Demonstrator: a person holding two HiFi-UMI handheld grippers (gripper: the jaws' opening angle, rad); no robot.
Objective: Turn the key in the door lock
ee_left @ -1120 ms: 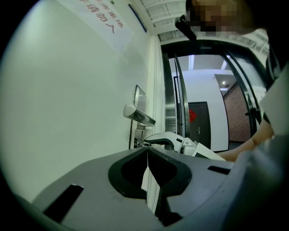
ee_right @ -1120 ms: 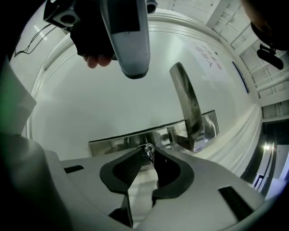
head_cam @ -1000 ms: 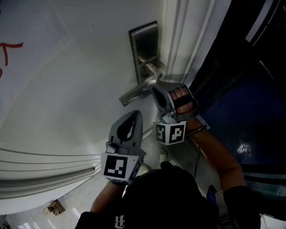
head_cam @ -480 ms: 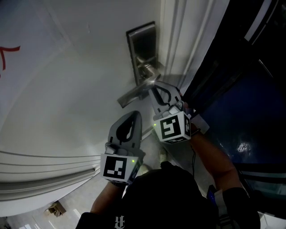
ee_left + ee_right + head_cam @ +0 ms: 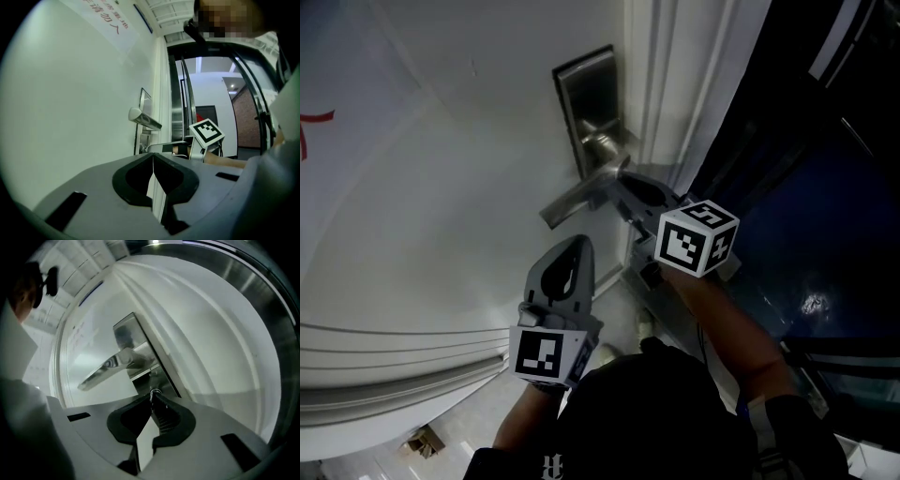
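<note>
The silver lock plate (image 5: 584, 98) sits on the white door (image 5: 441, 169), with its lever handle (image 5: 575, 198) pointing down and left. My right gripper (image 5: 620, 182) reaches in just under the lever, against the plate. In the right gripper view its jaws stand shut, with the small metal head of the key (image 5: 154, 392) pinched at their tips, below the lever handle (image 5: 105, 369) and the lock plate (image 5: 127, 336). My left gripper (image 5: 577, 244) hangs back from the door, lower and to the left, shut with nothing held. The left gripper (image 5: 153, 157) looks towards the lever handle (image 5: 143, 120).
The white door frame (image 5: 670, 84) runs up just right of the lock plate. Beyond it lies a dark glass panel (image 5: 806, 216). A red mark (image 5: 314, 127) shows at the door's left edge. The person's forearm (image 5: 731, 328) stretches up from the lower right.
My right gripper has rolled about its own axis at the lock, so its marker cube swung from below the hand up and to the right. The left gripper has stayed still.
</note>
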